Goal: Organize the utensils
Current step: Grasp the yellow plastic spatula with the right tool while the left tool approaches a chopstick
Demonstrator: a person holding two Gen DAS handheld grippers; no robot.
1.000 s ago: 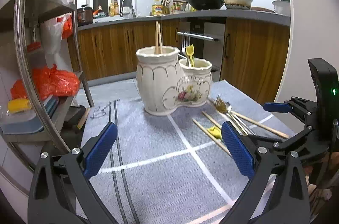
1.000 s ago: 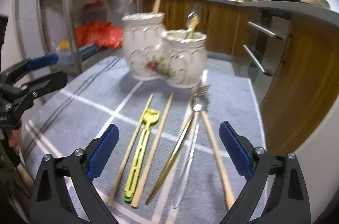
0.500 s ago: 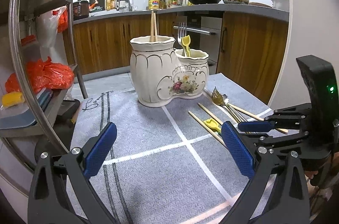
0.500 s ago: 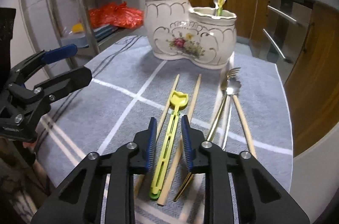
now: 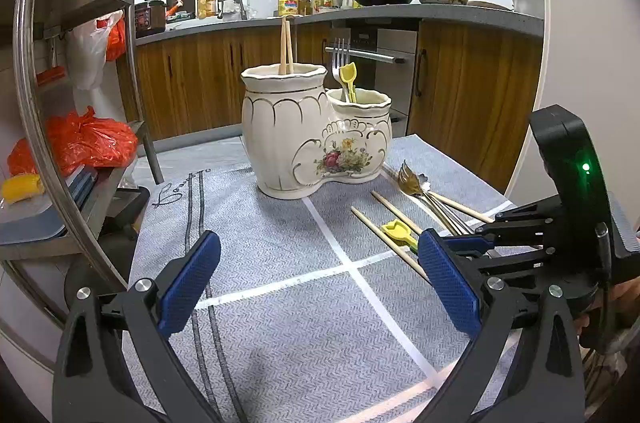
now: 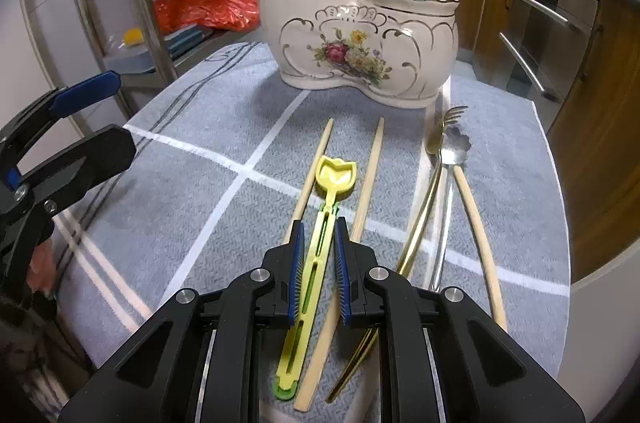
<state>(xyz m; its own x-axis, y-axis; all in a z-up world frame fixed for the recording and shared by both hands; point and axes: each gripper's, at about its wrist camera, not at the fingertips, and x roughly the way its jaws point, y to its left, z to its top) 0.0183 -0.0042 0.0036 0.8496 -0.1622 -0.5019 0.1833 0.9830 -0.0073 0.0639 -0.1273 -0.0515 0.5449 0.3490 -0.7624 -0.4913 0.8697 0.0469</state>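
Note:
A white floral two-pot utensil holder [image 6: 360, 39] [image 5: 316, 139] stands on the grey cloth; its tall pot holds chopsticks [image 5: 286, 45], its low pot a fork and a yellow spoon [image 5: 347, 75]. On the cloth lie a yellow plastic spoon [image 6: 320, 243] [image 5: 398, 229], two wooden chopsticks [image 6: 370, 175], a gold fork [image 6: 430, 179], a silver spoon [image 6: 454, 151] and another chopstick [image 6: 478, 231]. My right gripper [image 6: 318, 235] has its pads narrowed around the yellow spoon's handle, with small gaps on both sides. My left gripper [image 5: 320, 283] is open and empty above the cloth.
A metal shelf rack [image 5: 32, 95] with orange bags [image 5: 88, 139] stands left of the table. Wooden kitchen cabinets [image 5: 472, 95] and an oven are behind. The table's right edge [image 6: 560, 207] runs close to the utensils.
My right gripper has gone from wide open to nearly closed and dropped around the yellow spoon's handle. The left gripper has stayed open and shifted only slightly.

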